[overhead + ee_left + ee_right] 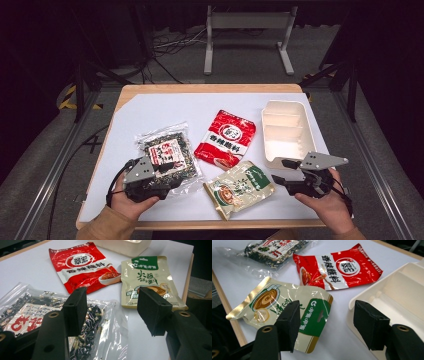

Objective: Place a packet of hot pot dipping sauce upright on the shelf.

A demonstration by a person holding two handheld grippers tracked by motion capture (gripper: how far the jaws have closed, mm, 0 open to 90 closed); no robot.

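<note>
Bare table [150, 112] lies behind the three packets; tray [283, 131] blocks right.

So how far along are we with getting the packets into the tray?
Nothing is packed yet: the white tray sits empty. The clear seaweed bag, red packet and beige-green pouch all lie on the table. The left gripper hovers open over the seaweed bag, the right gripper open near the pouch. All three remain.

Light falls evenly from above onto the white table [150, 115], which stands bright while the floor and room around it sink into near-black. Shadows are soft and short. Glare streaks the red packet [342, 267] and the clear bag [110, 335] beside it — crinkled film catches it. In both gripper views the jaws loom slightly soft; the high view is grainy.
</note>
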